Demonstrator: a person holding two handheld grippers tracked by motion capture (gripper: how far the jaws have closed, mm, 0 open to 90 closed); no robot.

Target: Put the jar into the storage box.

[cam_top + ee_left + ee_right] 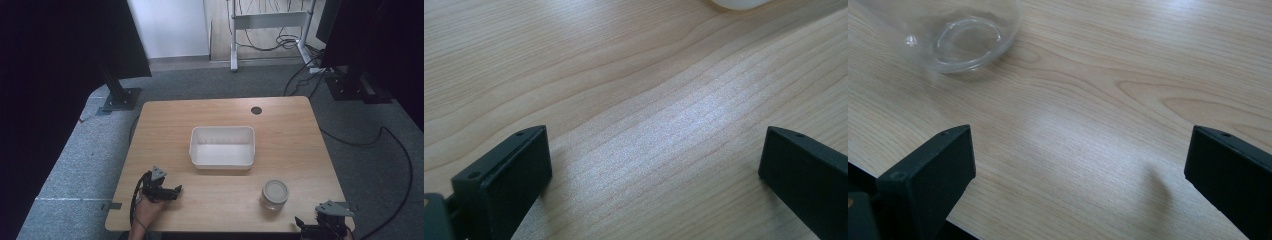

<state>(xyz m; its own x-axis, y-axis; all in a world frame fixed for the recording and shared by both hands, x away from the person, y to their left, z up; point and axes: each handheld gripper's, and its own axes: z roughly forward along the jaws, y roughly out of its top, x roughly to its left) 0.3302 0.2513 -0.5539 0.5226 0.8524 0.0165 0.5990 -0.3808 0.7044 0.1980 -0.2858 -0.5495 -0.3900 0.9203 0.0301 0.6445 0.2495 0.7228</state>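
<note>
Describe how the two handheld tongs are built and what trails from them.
Both the left tongs and right tongs are black, each topped by a grey three-cornered plate. Each pair of jaws is blocky, flat-faced and matte black, with small holes near the top edge. A dark cable loops from the left one.

Item: glass jar (274,194). Clear glass, short and round-bodied, with a pale, whitish round top seen from above. It stood upright on the worktop (210,117), at about 5 o'clock from the worktop's centre, near the front edge. In the right gripper view its transparent lower body (955,35) showed a thick ringed base resting flat on the wood grain, with no visible contents. It stood free, touching nothing else, at about 10 o'clock from the right hand-held gripper (320,227).
</note>
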